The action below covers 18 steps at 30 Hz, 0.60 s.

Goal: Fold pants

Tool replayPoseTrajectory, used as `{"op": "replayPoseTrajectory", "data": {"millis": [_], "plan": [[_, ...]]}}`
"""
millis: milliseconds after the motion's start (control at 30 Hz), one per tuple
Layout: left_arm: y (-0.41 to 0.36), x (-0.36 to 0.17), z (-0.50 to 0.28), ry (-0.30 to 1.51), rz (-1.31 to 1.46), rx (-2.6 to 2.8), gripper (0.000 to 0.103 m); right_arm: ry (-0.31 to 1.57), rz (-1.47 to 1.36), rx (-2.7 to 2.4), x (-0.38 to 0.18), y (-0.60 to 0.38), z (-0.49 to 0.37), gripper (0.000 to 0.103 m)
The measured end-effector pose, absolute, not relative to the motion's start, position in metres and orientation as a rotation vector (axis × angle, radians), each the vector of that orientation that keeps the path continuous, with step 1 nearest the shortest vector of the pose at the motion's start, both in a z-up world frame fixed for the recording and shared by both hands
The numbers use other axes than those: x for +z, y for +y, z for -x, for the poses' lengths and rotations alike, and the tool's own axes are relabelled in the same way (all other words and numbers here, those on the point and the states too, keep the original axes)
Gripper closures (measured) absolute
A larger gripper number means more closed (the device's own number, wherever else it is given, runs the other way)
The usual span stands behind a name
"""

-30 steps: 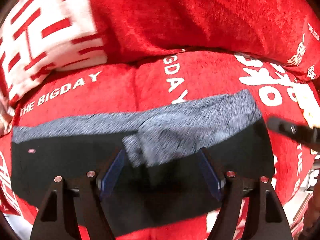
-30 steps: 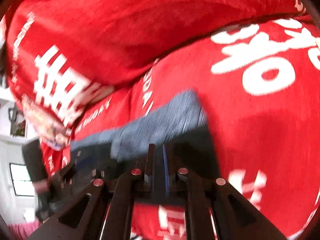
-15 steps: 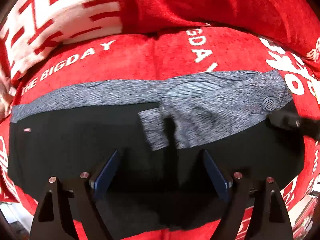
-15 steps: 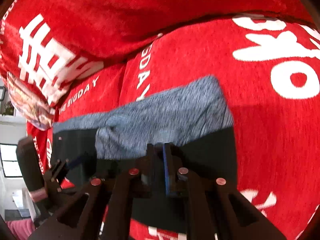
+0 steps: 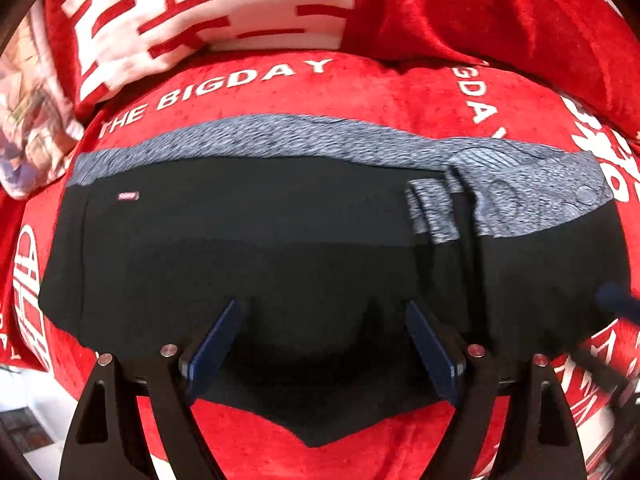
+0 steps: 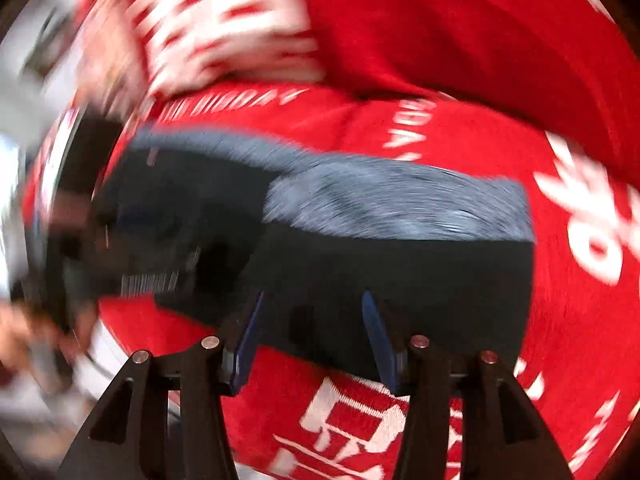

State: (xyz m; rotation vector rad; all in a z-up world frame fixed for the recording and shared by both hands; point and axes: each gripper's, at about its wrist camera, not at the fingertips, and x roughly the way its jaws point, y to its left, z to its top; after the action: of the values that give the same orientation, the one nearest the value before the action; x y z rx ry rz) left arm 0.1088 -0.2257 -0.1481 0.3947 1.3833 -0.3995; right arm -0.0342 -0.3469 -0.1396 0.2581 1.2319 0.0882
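**Both tongs spread above the folded pants on the red blanket**

The pants point(image 5: 280, 264) lie flat as a wide dark band with a heathered grey strip along the edge farthest from both tongs. They rest on a red blanket point(image 5: 360, 92) printed with white lettering, including "THE BIGDAY".

The left tongs point(image 5: 322, 346) point down at the near part of the pants. Their blue pads point(image 5: 216, 348) stand wide apart, with only flat dark cloth showing between them; nothing is pinched. Beyond them and to their right a grey flap of the waist area is turned over onto the dark cloth. A small pink label point(image 5: 129, 196) sits on the dark cloth, ahead and to the left. Past the far edge of the pants, to the left, lies a red-and-white patterned cushion point(image 5: 192, 20).

The right tongs point(image 6: 312, 334) hang over the near edge of the pants, in a heavily blurred view. Their jaws are opening, pads apart at a middling gap, with dark cloth seen behind the gap but not gripped. The grey strip runs across ahead of them. Far to their left, at the blurred edge, the dark shape of the other tool is only vaguely visible.
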Motion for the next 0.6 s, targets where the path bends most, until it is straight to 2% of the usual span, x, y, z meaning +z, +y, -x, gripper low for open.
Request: {"op": "replayPoseTrajectory", "data": {"millis": [100, 233, 300, 367, 600], "plan": [[-0.215, -0.15, -0.113, 1.39, -0.361, -0.372, 0.017, 1.255, -0.079, 0.155, -0.15, -0.309, 0.035, 0.049], [-0.202, -0.153, -0.114, 1.399, -0.351, -0.351, 0.017, 1.248, 0.014, 0.159, -0.16, -0.287, 0.028, 0.051], [-0.196, -0.154, -0.114, 1.404, -0.352, -0.347, 0.017, 1.26, -0.032, 0.165, -0.164, -0.289, 0.023, 0.086], [-0.189, -0.154, -0.113, 1.408, -0.349, -0.342, 0.017, 1.296, -0.124, 0.164, -0.17, -0.293, 0.016, 0.086], [-0.178, -0.152, -0.107, 1.423, -0.35, -0.335, 0.017, 1.328, -0.191, 0.157, -0.169, -0.296, 0.022, 0.087]]}}
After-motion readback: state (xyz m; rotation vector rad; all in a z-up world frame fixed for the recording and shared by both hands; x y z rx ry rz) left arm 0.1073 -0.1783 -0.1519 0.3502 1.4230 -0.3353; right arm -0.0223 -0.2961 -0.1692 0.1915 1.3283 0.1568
